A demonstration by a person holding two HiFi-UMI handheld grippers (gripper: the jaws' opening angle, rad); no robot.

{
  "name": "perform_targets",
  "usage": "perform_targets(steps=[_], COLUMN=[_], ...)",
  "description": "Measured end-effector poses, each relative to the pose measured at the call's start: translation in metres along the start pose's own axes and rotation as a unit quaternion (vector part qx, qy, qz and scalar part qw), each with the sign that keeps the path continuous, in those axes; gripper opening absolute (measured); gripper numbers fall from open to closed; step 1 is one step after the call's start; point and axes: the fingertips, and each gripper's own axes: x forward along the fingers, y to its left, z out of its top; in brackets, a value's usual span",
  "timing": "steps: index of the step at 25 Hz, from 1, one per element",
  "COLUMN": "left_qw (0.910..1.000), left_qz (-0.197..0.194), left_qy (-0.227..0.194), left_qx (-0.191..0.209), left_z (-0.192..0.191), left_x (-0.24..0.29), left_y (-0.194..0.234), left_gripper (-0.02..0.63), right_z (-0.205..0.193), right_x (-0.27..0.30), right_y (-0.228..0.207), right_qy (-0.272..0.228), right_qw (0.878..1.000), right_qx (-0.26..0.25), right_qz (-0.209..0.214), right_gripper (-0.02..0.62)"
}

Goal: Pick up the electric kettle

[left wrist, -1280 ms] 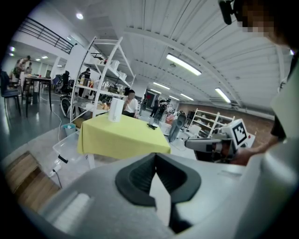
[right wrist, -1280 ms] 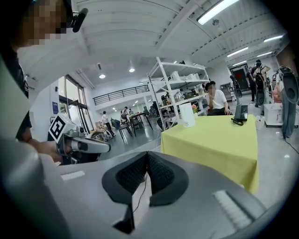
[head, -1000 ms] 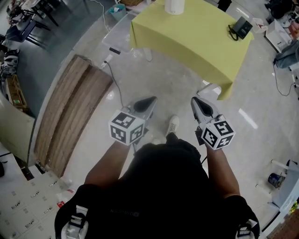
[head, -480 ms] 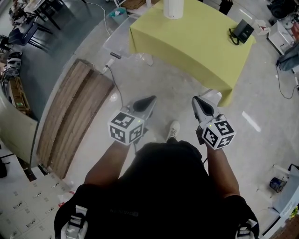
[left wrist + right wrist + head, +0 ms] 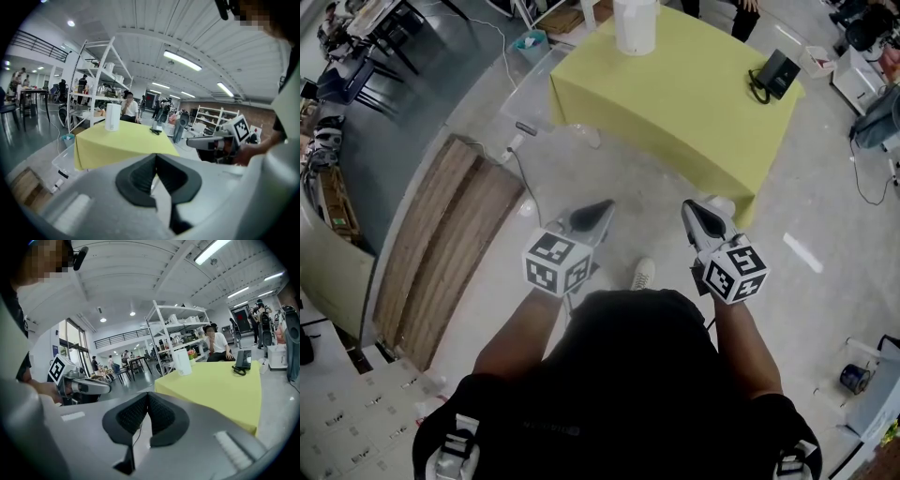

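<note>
kettle (image 5: pixel 635 28) top cut off; l gripper (image 5: pixel 605 205), r gripper (image 5: pixel 690 208) fingers closed, empty.

Electric kettle (image 5: pixel 635 26) at far edge of table (image 5: pixel 675 108), perhaps a phone (image 5: pixel 773 73) to the kettle's right.

We identify the electric kettle (image 5: pixel 635 26) as plain white. The cloth on the counter (image 5: pixel 675 103) is a uniform yellow-green, and the small device (image 5: pixel 775 73) is black. The left claw (image 5: pixel 602 204) and the right claw (image 5: pixel 688 208) have light grey shells. Their pads (image 5: pixel 136 178) are black with a fine ribbed texture. The left marker cube (image 5: pixel 556 263) and the right marker cube (image 5: pixel 735 272) show black square patterns on white faces. The floor (image 5: pixel 619 159) is pale glossy grey. The boards (image 5: pixel 441 234) are brown with lengthwise grain streaks. The person's top (image 5: pixel 628 384) is black and the shoe (image 5: pixel 645 273) is white. The shelving (image 5: pixel 101 65) is white.
</note>
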Motion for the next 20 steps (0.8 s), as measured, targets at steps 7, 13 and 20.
perform_targets(steps=[7, 13, 20], left_qw=[0.9998, 0.9996, 0.9990], left_qz=[0.017, 0.022, 0.016], left_qy=[-0.013, -0.013, -0.014], left_qx=[0.005, -0.010, -0.038], left_z=[0.017, 0.020, 0.027], left_x=[0.017, 0.027, 0.041], left_y=[0.006, 0.009, 0.009], left_gripper=[0.002, 0.002, 0.002], right_z=[0.016, 0.025, 0.032], right_x=[0.011, 0.019, 0.025], right_y=[-0.018, -0.028, -0.041], right_qy=[-0.003, -0.001, -0.007], right_qw=[1.000, 0.999, 0.999], right_qx=[-0.014, -0.017, -0.011], right_qz=[0.018, 0.028, 0.035], right_gripper=[0.006, 0.006, 0.006])
